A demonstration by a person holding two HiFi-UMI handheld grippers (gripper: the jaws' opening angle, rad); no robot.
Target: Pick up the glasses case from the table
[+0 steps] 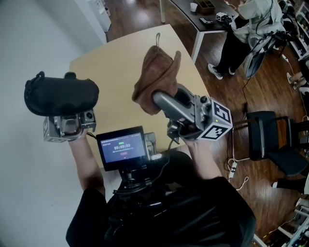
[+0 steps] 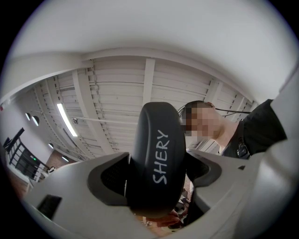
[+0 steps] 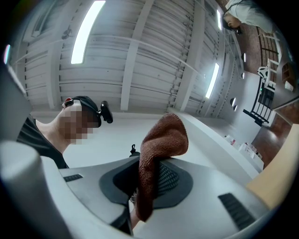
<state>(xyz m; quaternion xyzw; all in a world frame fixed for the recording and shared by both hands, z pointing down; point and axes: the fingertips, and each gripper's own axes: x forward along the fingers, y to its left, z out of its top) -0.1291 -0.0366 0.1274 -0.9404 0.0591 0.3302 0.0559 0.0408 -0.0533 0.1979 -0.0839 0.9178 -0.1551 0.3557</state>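
A black glasses case [image 1: 60, 95] is held up in the air at the left of the head view, with my left gripper [image 1: 67, 113] shut on it. In the left gripper view the case [image 2: 156, 158] fills the gap between the jaws and shows white lettering. My right gripper [image 1: 161, 99] is raised over the table and is shut on a brown cloth [image 1: 157, 77], which droops over the fingers. The right gripper view shows that cloth [image 3: 156, 163] pinched between the jaws. Both gripper cameras point up at the ceiling.
The light wooden table [image 1: 116, 62] lies below both grippers. A small screen [image 1: 123, 148] sits on the rig at my chest. At the far right a person [image 1: 246, 29] stands by a dark desk [image 1: 203, 14], and a black chair [image 1: 270, 140] stands on the wooden floor.
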